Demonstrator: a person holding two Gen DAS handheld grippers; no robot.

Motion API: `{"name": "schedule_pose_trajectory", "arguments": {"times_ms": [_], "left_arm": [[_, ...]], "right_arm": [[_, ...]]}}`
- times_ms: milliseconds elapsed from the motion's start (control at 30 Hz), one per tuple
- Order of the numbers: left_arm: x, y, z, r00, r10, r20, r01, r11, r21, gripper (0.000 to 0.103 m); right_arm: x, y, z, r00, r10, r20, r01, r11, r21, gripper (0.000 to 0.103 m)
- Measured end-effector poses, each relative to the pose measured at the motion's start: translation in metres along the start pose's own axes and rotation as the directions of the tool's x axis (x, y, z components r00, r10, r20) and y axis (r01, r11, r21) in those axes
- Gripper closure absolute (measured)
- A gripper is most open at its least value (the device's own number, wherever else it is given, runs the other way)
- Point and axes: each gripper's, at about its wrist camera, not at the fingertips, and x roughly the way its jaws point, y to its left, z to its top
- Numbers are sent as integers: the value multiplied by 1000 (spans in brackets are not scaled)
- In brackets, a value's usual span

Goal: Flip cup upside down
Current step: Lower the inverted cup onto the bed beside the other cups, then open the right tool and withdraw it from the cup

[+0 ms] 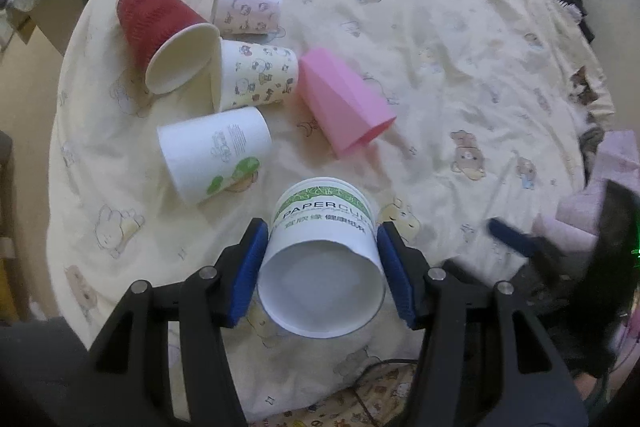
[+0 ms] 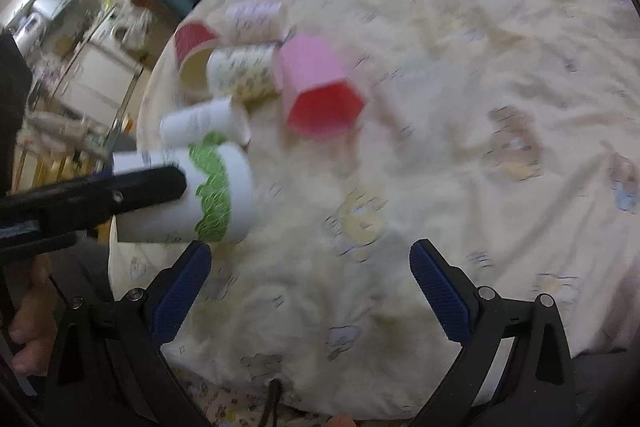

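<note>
The left gripper point(image 1: 322, 263) is pinching a white paper cup point(image 1: 323, 247) with a green band, its blue pads point(image 1: 249, 267) pressing the cup's two sides. The cup is lying tilted in the grip just above a cream bedsheet point(image 1: 440, 47) printed with cartoon bears, its open mouth facing the camera at 6 o'clock and its base pointing to 12 o'clock.

In the left wrist view, five more cups are lying on their sides on the bed:
- a white cup with green leaves point(image 1: 214, 153) at 10 o'clock of the held cup;
- a pink faceted cup point(image 1: 344, 101) at 12 o'clock;
- a cartoon-print cup point(image 1: 258, 75);
- a red cup point(image 1: 160, 27) touching it;
- a pale pink printed cup point(image 1: 246, 5) farthest away.

The right gripper point(image 2: 310, 287) is hovering over the sheet with its fingers spread wide, holding nothing.
</note>
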Motion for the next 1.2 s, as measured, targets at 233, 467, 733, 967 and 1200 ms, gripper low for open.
{"name": "schedule_pose_trajectory", "arguments": {"times_ms": [233, 467, 733, 967, 1200], "left_arm": [[35, -27, 22, 988, 120, -99, -114, 991, 65, 50], [69, -48, 34, 963, 227, -144, -210, 970, 119, 50], [69, -49, 33, 965, 233, -118, -217, 967, 136, 43], [40, -38, 20, 984, 168, -65, -161, 982, 102, 22], [-35, 16, -9, 993, -3, 114, 12, 997, -74, 11]], "right_arm": [[-43, -44, 5, 984, -70, 163, 41, 984, 174, 0], [-53, -60, 4, 982, -9, 189, -39, 968, 248, 0], [-60, -68, 5, 974, 13, 227, -81, 953, 291, 0], [-55, -64, 7, 977, 15, 215, -74, 960, 270, 0], [-54, -61, 6, 976, -6, 216, -51, 964, 260, 0]]}}
